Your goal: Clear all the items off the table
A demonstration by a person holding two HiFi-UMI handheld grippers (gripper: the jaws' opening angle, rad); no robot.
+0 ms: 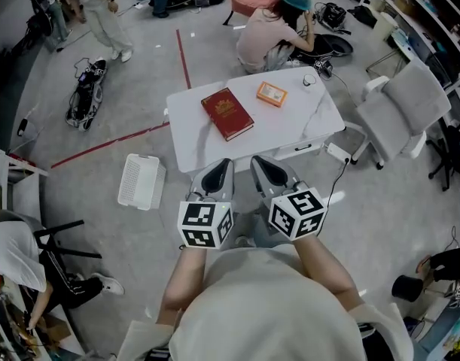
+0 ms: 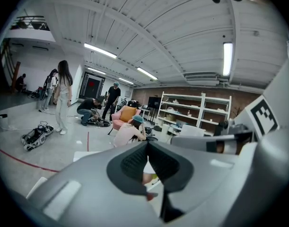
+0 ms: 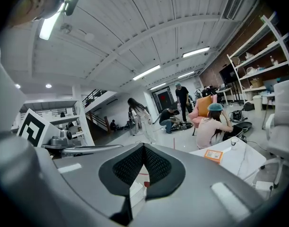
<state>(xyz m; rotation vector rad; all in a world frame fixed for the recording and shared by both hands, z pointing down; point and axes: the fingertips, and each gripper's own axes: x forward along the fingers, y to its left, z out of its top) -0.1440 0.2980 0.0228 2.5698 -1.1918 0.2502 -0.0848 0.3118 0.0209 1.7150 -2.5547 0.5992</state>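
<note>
A white table (image 1: 305,115) stands ahead of me. On it a red book (image 1: 226,113) lies at the left-middle and a small orange box (image 1: 272,94) behind it. A small pale object (image 1: 310,80) rests near the far right corner. My left gripper (image 1: 222,165) and right gripper (image 1: 260,162) hang side by side at the table's near edge, both shut and empty. In the right gripper view the closed tips (image 3: 143,148) point toward the table (image 3: 243,162) with the orange box (image 3: 213,155) on it. The left gripper view shows its jaws (image 2: 147,145) pressed together.
A white slatted basket (image 1: 139,180) lies on the floor left of the table. A white chair (image 1: 403,111) stands at the right. A person (image 1: 271,32) sits on the floor just behind the table. A cable and power strip (image 1: 337,153) lie by the right leg.
</note>
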